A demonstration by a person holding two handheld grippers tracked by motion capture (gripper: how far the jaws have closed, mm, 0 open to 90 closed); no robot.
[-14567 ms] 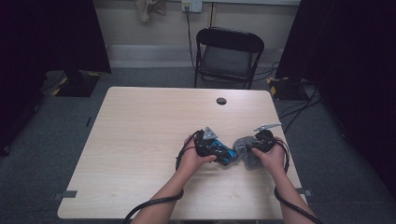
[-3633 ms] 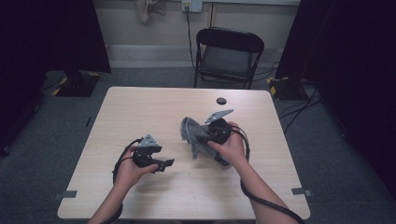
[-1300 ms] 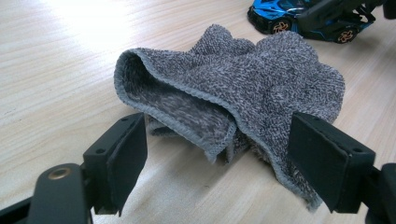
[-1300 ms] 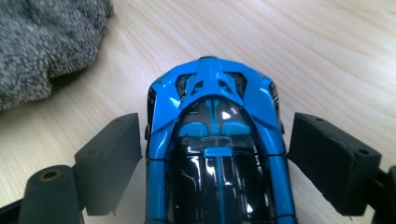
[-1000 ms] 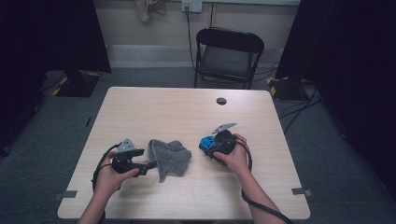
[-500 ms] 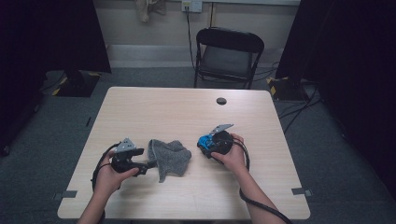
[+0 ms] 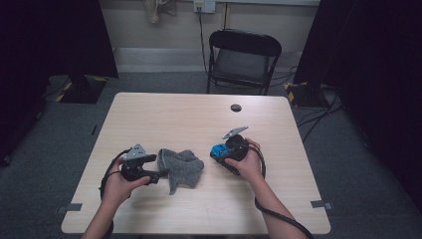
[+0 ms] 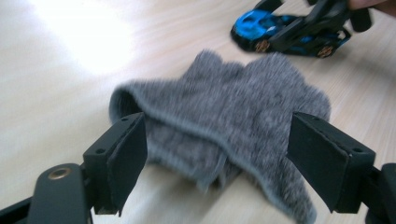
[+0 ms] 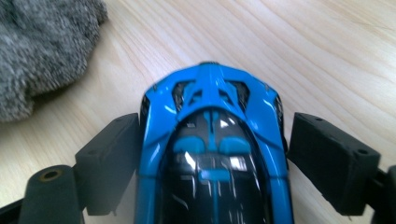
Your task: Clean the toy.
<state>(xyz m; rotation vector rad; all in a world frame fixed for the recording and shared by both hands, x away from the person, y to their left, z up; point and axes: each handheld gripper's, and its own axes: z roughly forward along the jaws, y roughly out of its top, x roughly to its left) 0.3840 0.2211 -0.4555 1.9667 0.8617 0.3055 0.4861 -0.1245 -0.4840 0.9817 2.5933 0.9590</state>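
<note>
A crumpled grey knit cloth point(image 7: 184, 167) lies on the table's front left part. My left gripper point(image 7: 161, 174) points at it from the left. In the left gripper view the jaws point(image 8: 215, 135) stand wide apart, open, and the cloth point(image 8: 233, 102) lies between and beyond their tips. A blue and black toy car point(image 7: 218, 149) sits at the tips of my right gripper point(image 7: 214, 155), right of the cloth. The right gripper view has the car point(image 9: 212, 107) filling the gap of that gripper point(image 9: 215, 140), a pad against each side. The cloth's edge point(image 9: 42, 51) lies just ahead.
The light wooden table point(image 7: 174, 119) has a small black round object point(image 7: 236, 107) near its far edge. A black folding chair point(image 7: 244, 55) stands behind the table. Cables trail from both grippers over the front edge.
A few seconds ago the right gripper held the cloth up; now the cloth lies by the left gripper and the right one has the car. In the last second nothing visibly moved.
</note>
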